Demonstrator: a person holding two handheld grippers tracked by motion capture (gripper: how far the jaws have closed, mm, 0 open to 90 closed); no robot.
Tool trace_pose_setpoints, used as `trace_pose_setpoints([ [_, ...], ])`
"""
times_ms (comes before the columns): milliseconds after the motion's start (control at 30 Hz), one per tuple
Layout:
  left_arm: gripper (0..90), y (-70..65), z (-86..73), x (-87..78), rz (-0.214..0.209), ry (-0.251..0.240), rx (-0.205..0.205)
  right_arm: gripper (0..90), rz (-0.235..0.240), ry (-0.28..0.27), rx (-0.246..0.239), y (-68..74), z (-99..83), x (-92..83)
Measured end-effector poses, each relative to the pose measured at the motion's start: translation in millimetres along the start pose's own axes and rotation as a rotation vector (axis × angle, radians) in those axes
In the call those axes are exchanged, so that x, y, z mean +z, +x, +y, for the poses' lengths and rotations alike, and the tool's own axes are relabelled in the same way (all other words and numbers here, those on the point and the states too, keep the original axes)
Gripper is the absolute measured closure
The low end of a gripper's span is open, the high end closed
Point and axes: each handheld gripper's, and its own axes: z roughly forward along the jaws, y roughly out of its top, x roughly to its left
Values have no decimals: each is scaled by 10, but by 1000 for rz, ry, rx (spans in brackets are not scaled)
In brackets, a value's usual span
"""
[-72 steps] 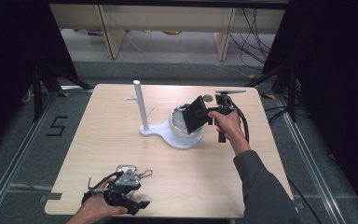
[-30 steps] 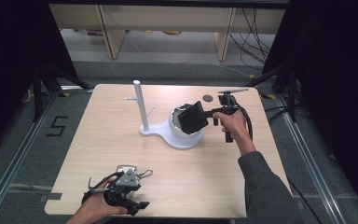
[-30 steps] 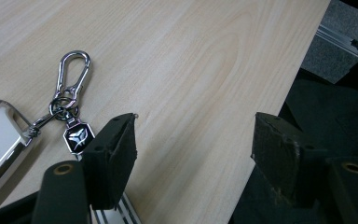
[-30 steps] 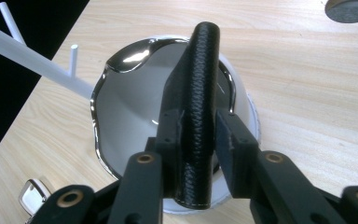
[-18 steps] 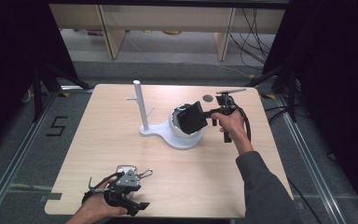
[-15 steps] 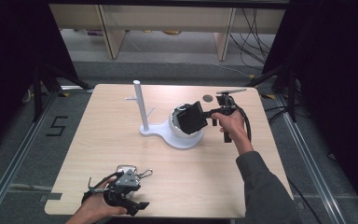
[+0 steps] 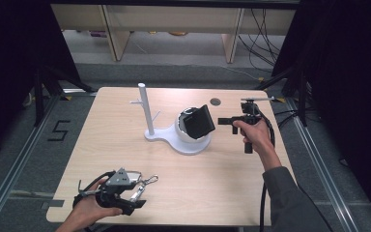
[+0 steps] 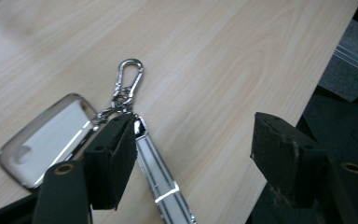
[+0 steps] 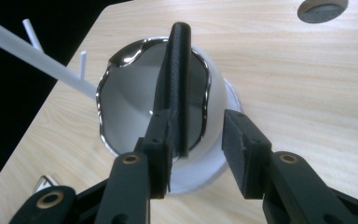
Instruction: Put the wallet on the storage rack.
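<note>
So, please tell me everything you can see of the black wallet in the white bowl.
The wallet is a flat black rectangle with a grained, leather-like look and a rounded edge. It stands tilted on one edge inside the white bowl, leaning on the chrome rim and rising well above it. The right tool has just been opening: the wallet sits between its jaws, close against the left pad and clear of the other.

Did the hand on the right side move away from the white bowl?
Yes. The right gripper has backed off to the right, away from the white bowl, its fingers just opening and leaving the black wallet propped in the bowl.
</note>
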Motion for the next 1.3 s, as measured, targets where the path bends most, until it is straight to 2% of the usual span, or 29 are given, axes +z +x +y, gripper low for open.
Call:
trace_pose_setpoints([
  [33,306,17,-3,-13,11,2,1,623,9,16,42,24,-31,-39],
  [67,307,24,-9,-19,10,4,-7,617,0,2,-9,-8,-56,-65],
  [100,306,36,-16,-20,16,3,-9,609,8,9,14,2,-90,-93],
  [133,307,49,-20,-20,21,7,-6,607,0,2,-15,-19,-129,-124],
  [167,307,54,-23,-16,24,8,-8,597,7,3,-22,-21,-164,-143],
  [200,307,56,-27,-7,29,9,-19,588,14,22,11,5,-205,-170],
  [233,307,64,-25,-7,29,13,-11,588,14,21,4,6,-246,-191],
  [267,307,76,-19,-1,36,17,-9,582,7,11,-42,-20,-273,-200],
  [300,308,91,-10,0,40,27,-5,576,0,20,-59,-22,-328,-220],
  [333,307,95,-6,8,43,23,-9,575,1,26,-58,-11,-378,-234],
  [367,307,123,8,12,43,31,13,565,6,41,-45,6,-415,-248],
  [400,304,126,13,15,27,40,6,565,3,40,-78,-4,-462,-255],
  [433,300,141,31,26,33,43,13,565,15,56,-36,33,-517,-281],
  [467,292,149,39,34,39,46,17,563,14,46,-101,-9,-569,-291],
  [500,289,141,49,39,49,62,8,561,17,62,-57,31,-611,-305],
  [533,286,150,61,52,48,67,25,558,13,51,-104,0,-646,-324],
  [567,286,150,74,67,58,77,27,554,19,50,-109,1,-690,-341],
  [600,286,166,98,68,58,102,63,554,10,49,-117,2,-732,-355],
  [633,287,156,109,93,60,96,53,551,13,46,-119,7,-775,-371],
  [700,299,160,145,114,56,126,85,544,0,42,-136,27,-881,-387],
  [733,300,149,156,133,58,134,72,541,-1,44,-146,34,-918,-395],
  [767,302,151,170,152,66,135,85,540,-1,36,-149,44,-970,-392],
  [833,305,158,210,175,58,149,112,530,-7,39,-165,58,-1065,-383],
  [900,309,155,243,199,51,160,115,524,-29,40,-183,73,-1157,-375],
  [967,310,167,284,221,35,194,140,506,-27,46,-192,76,-1248,-368],
  [1200,310,183,363,298,61,236,153,412,-77,49,-211,46,-1544,-363],
  [1233,314,184,370,320,64,238,150,407,-66,45,-210,37,-1567,-360],
  [1267,317,190,378,329,64,245,156,406,-75,63,-198,38,-1594,-372],
  [1300,319,195,385,342,64,247,154,406,-70,56,-209,26,-1603,-364],
])
